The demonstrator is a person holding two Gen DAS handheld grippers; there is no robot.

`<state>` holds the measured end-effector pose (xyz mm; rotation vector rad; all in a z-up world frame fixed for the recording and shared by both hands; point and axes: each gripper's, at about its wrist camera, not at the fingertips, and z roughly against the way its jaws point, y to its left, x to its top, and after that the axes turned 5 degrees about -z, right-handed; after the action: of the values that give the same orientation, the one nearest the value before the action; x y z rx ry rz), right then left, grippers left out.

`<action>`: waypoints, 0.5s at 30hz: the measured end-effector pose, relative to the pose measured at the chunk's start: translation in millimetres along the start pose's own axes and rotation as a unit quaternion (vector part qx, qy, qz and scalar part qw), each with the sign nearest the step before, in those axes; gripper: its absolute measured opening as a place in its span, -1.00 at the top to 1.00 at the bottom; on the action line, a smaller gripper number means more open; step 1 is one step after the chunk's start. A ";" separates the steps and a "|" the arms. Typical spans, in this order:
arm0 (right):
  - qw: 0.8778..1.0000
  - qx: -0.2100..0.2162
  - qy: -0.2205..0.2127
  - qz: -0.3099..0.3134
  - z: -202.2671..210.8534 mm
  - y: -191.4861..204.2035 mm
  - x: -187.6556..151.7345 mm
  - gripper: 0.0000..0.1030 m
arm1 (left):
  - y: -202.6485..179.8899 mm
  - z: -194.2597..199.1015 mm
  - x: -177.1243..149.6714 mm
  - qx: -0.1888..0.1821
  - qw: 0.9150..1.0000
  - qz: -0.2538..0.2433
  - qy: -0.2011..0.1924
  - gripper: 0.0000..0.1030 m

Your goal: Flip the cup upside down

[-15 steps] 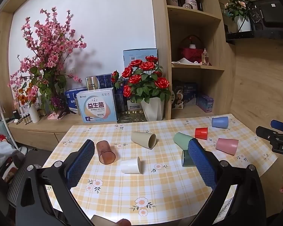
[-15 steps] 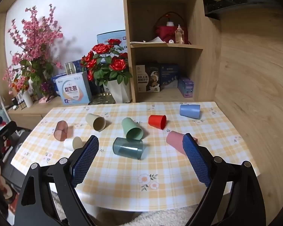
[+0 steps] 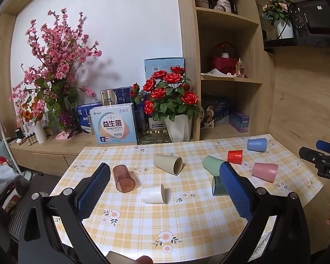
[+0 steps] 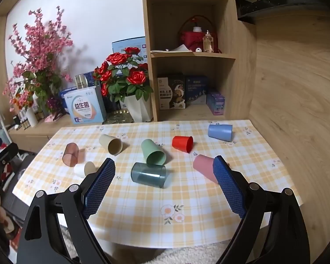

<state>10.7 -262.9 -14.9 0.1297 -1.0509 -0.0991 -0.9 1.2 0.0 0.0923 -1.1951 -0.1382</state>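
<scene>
Several cups lie on their sides on the checked table [image 3: 187,224]: a brown see-through cup [image 3: 123,178], a white cup [image 3: 153,194], a beige cup [image 3: 168,164], a green cup [image 3: 211,164], a dark teal cup [image 4: 148,174], a red cup [image 3: 235,156], a pink cup [image 3: 265,171] and a blue cup [image 3: 257,144]. My left gripper [image 3: 165,189] is open and empty, above the near table edge, with the white cup between its fingers in view. My right gripper [image 4: 164,181] is open and empty, facing the teal cup. It also shows in the left wrist view [image 3: 321,160] at the right edge.
A low cabinet behind the table holds a rose pot [image 3: 178,127], a pink blossom vase [image 3: 40,132] and boxes [image 3: 113,126]. A wooden shelf unit [image 3: 226,77] stands at the back right. A wood wall [image 4: 297,110] borders the table's right side.
Both views have shifted very slightly closer to the table. No cup has moved and both grippers stay open.
</scene>
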 end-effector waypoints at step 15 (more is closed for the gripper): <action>1.000 0.001 -0.001 -0.001 -3.2 -0.2 1.5 -0.69 | 3.5 2.8 2.0 0.000 1.000 0.001 0.000 -0.88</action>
<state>14.3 -263.0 -15.2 0.1322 -1.0524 -0.1013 -2.6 4.3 3.3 0.0913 -1.1950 -0.1364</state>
